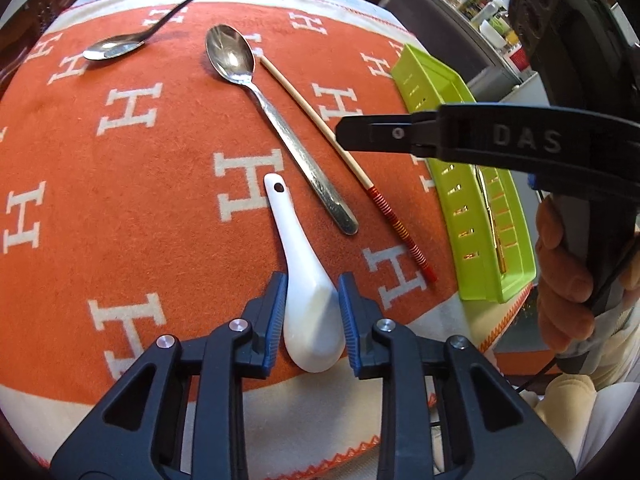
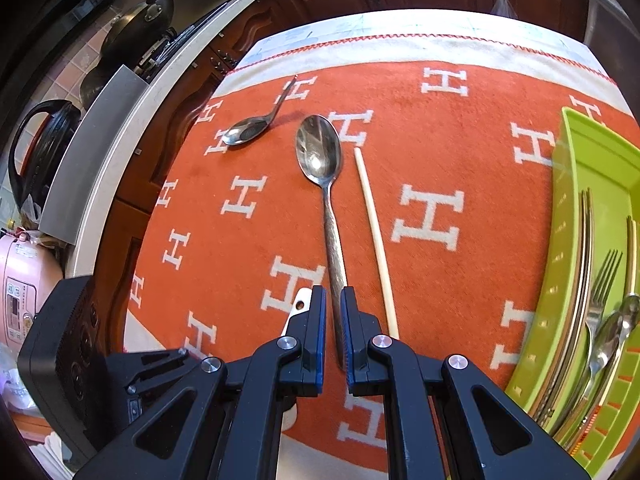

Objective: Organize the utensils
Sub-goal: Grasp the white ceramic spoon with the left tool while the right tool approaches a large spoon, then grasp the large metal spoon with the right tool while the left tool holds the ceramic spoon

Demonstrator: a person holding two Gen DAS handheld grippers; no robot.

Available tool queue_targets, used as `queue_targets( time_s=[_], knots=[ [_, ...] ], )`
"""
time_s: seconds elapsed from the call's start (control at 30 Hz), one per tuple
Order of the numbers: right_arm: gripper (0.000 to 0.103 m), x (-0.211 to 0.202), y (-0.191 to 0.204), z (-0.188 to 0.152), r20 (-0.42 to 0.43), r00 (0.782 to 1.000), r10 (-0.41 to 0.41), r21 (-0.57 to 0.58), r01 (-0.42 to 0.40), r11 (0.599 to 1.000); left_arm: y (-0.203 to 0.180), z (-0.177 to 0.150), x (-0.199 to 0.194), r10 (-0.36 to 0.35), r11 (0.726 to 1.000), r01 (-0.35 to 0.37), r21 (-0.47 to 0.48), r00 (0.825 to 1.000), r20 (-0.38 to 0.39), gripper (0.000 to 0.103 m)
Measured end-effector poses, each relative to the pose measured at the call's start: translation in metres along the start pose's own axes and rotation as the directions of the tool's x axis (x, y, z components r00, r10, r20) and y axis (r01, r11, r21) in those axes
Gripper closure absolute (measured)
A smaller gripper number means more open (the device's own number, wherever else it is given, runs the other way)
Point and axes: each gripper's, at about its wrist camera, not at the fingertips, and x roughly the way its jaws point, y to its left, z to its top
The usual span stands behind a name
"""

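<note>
A white ceramic spoon (image 1: 310, 312) lies on the orange cloth, and my left gripper (image 1: 312, 278) is shut on its bowl, one blue pad against each side. Its handle tip (image 2: 301, 300) peeks out left of my right gripper (image 2: 333, 290). That gripper is shut and holds nothing; it hovers above the handle end of a long metal spoon (image 1: 280, 128) (image 2: 320, 152). From the left wrist view its finger (image 1: 360, 134) reaches in from the right. Beside the metal spoon lies a single chopstick (image 1: 320, 120) (image 2: 376, 240). A small dark spoon (image 1: 116, 48) (image 2: 248, 130) rests at the far left.
A lime-green tray (image 1: 492, 240) (image 2: 560, 240) at the right edge of the cloth holds forks, spoons and chopsticks. A hand (image 1: 564, 272) grips the right tool's handle. A counter with pans (image 2: 136, 28), a kettle and a pink cooker (image 2: 24, 300) runs along the left.
</note>
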Motion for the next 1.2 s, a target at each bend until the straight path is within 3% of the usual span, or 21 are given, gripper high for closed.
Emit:
queue_targets(
  time_s=[0.07, 0.4, 0.47, 0.6, 0.67, 0.93, 1.2],
  knots=[
    [0.096, 0.002, 0.002, 0.003, -0.001, 1.000, 0.002, -0.002, -0.002, 1.000, -0.002, 0.000, -0.004, 0.013, 1.000, -0.013, 0.005, 1.000, 0.011, 0.087],
    [0.096, 0.014, 0.007, 0.007, -0.011, 1.000, 0.019, -0.006, -0.019, 1.000, -0.011, 0.002, 0.004, 0.024, 1.000, -0.024, 0.013, 1.000, -0.010, 0.087],
    [0.096, 0.016, 0.007, 0.010, -0.006, 1.000, 0.022, -0.005, -0.022, 1.000, -0.014, 0.000, 0.009, 0.016, 1.000, -0.016, 0.020, 1.000, -0.014, 0.094],
    [0.096, 0.022, 0.006, 0.021, 0.004, 0.999, 0.036, 0.005, -0.036, 0.999, -0.019, 0.002, 0.012, 0.043, 0.999, -0.043, 0.022, 0.999, 0.011, 0.096],
    [0.096, 0.028, 0.005, 0.030, 0.003, 0.999, 0.041, 0.017, -0.041, 0.999, -0.015, 0.006, 0.008, 0.073, 0.997, -0.073, 0.002, 0.997, 0.034, 0.096],
    [0.096, 0.062, 0.001, 0.070, -0.039, 0.998, 0.056, 0.043, -0.054, 0.998, 0.039, 0.028, -0.028, 0.097, 0.983, -0.076, -0.166, 0.988, 0.122, 0.096],
    [0.096, 0.080, 0.001, 0.105, -0.013, 0.999, 0.047, 0.030, -0.047, 0.998, 0.080, 0.039, -0.045, 0.105, 0.964, -0.061, -0.257, 0.981, 0.161, 0.096]
  ],
)
